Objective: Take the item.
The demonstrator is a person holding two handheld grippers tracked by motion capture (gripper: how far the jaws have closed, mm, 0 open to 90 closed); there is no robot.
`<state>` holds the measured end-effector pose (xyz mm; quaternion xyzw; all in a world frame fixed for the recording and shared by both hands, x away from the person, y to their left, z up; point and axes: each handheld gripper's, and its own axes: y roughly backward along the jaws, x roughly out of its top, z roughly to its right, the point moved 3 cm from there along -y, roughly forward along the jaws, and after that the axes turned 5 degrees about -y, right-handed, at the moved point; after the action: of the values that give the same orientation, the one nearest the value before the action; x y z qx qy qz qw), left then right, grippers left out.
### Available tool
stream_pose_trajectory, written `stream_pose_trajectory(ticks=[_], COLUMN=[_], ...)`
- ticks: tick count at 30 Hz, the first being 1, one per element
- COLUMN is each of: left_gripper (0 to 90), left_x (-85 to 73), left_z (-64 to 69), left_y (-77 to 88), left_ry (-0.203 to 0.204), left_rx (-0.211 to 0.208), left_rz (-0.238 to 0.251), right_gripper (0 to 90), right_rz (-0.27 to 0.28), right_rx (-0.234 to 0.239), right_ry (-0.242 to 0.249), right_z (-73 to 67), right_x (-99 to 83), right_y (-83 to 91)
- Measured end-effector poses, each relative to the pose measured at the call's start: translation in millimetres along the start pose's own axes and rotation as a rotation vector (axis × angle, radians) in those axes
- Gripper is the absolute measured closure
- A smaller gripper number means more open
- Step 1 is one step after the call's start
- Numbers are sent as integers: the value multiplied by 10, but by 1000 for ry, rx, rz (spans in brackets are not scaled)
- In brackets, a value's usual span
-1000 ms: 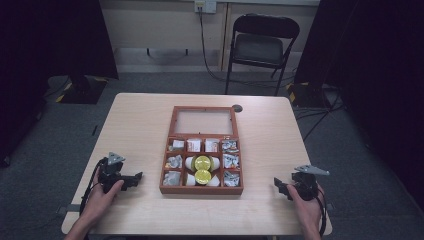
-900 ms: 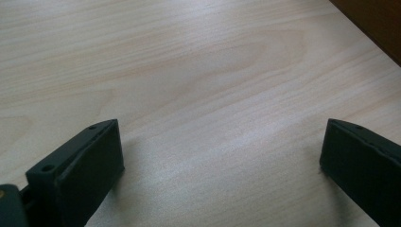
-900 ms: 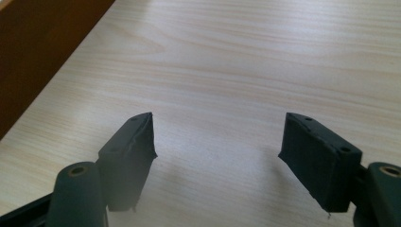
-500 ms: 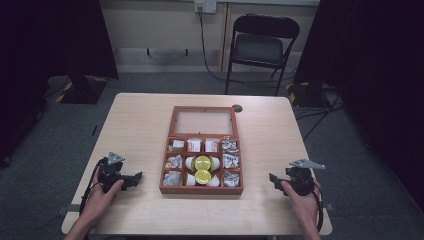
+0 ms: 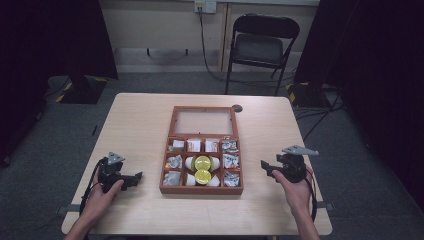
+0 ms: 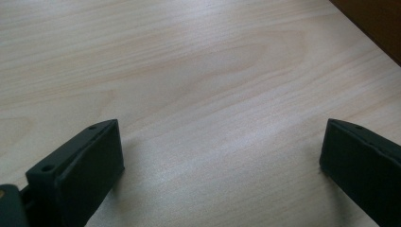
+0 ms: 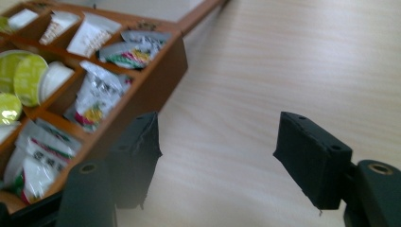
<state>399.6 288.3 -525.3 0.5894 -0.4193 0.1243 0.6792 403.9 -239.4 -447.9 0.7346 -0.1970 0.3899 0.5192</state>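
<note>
A wooden compartment box (image 5: 201, 190) lies in the middle of the table, its glazed lid (image 5: 204, 121) folded back flat. Yellow-lidded cups (image 5: 202, 162) fill its centre and small sachets (image 5: 230, 161) its side cells. My left gripper (image 5: 136, 176) rests on the table left of the box, jaws wide open over bare wood (image 6: 222, 161). My right gripper (image 5: 265, 167) hovers just right of the box, pointing at its right wall (image 7: 156, 75). Its jaws (image 7: 217, 156) have just been closing and stand open with nothing between them.
A small dark round object (image 5: 237, 108) sits on the table behind the box's right corner. A folding chair (image 5: 260, 45) stands beyond the far edge. The table's front edge runs close below both hands.
My right gripper has lifted and moved left toward the box's right side, its jaws narrowing. The left gripper has stayed where it was.
</note>
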Motion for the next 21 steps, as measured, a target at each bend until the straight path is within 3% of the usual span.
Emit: stream_pose_trajectory(ticks=[6,11,15,21], left_gripper=[0,0,0,0], left_x=[0,0,-1,-6], left_z=[0,0,1,-2], left_y=[0,0,0,8], left_ry=[0,0,0,-3], left_rx=[0,1,0,-3], left_rz=[0,0,0,-3], right_gripper=[307,312,325,330], right_rz=[30,17,29,37], right_rx=[34,40,80,103], right_ry=[28,42,35,71], right_z=[-147,-225,-313,-462], right_x=[208,215,247,360], right_y=[-84,-158,-205,-257])
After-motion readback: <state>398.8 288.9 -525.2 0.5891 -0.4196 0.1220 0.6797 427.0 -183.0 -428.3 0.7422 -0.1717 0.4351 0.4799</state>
